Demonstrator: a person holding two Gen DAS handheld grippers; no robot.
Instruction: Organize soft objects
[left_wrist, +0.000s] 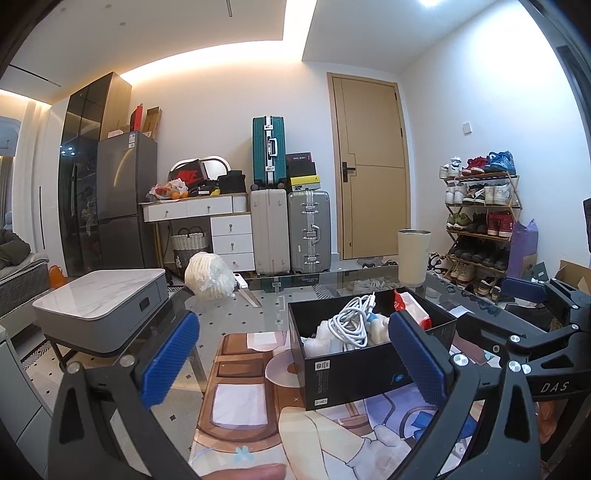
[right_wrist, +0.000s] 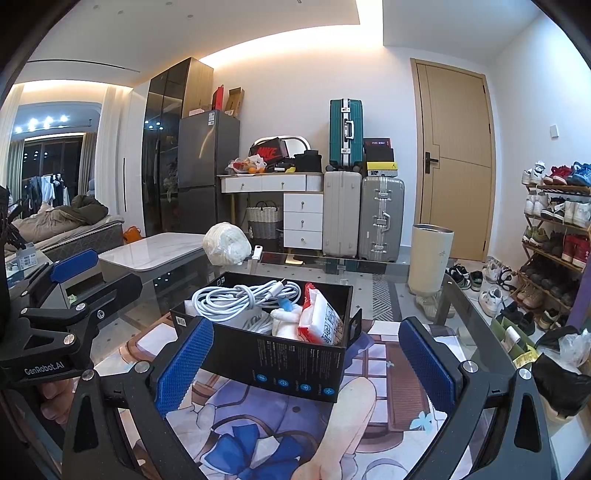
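Note:
A black box (left_wrist: 354, 373) (right_wrist: 295, 365) stands on a printed mat on the glass table. In it lie a coiled white cable (left_wrist: 351, 325) (right_wrist: 243, 297), a red and white tissue pack (left_wrist: 412, 308) (right_wrist: 321, 319) and a small white soft toy (right_wrist: 286, 321). A white bundle in clear plastic (left_wrist: 208, 275) (right_wrist: 226, 244) sits at the table's far side. My left gripper (left_wrist: 293, 365) is open and empty, just before the box. My right gripper (right_wrist: 304, 363) is open and empty, with the box's near corner between its fingers, not touching. Each gripper shows at the edge of the other's view.
A cream tumbler (left_wrist: 413, 256) (right_wrist: 430, 256) stands on the table's far right. A low marble-topped table (left_wrist: 99, 302) is to the left. Suitcases, a drawer desk, a fridge and a shoe rack (left_wrist: 480, 221) line the far wall. Dark bags (right_wrist: 561, 373) lie at the right.

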